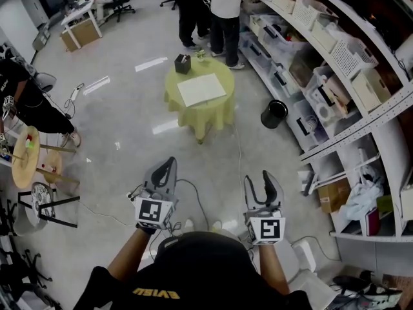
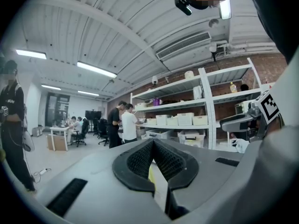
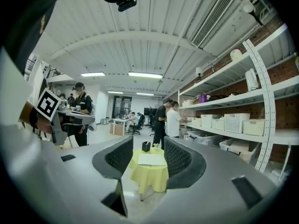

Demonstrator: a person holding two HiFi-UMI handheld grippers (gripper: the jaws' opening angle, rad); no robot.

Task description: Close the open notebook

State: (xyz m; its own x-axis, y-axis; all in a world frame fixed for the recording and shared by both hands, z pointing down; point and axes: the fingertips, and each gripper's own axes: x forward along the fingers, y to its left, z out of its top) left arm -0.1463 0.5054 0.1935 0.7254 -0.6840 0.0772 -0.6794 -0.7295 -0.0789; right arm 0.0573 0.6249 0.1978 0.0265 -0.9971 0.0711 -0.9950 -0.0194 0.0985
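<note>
Approach step: left tongs closed, right tongs parted and empty, both well short of the open notebook on the tabletop; next, probably, get within reach.

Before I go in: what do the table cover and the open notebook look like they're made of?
The table cover looks like soft cloth, matte yellow-green; it hangs in loose folds over the edge. The notebook seems to be paper, with matte white pages lying flat and open. It is too far off to tell what its cover is made of.
</note>
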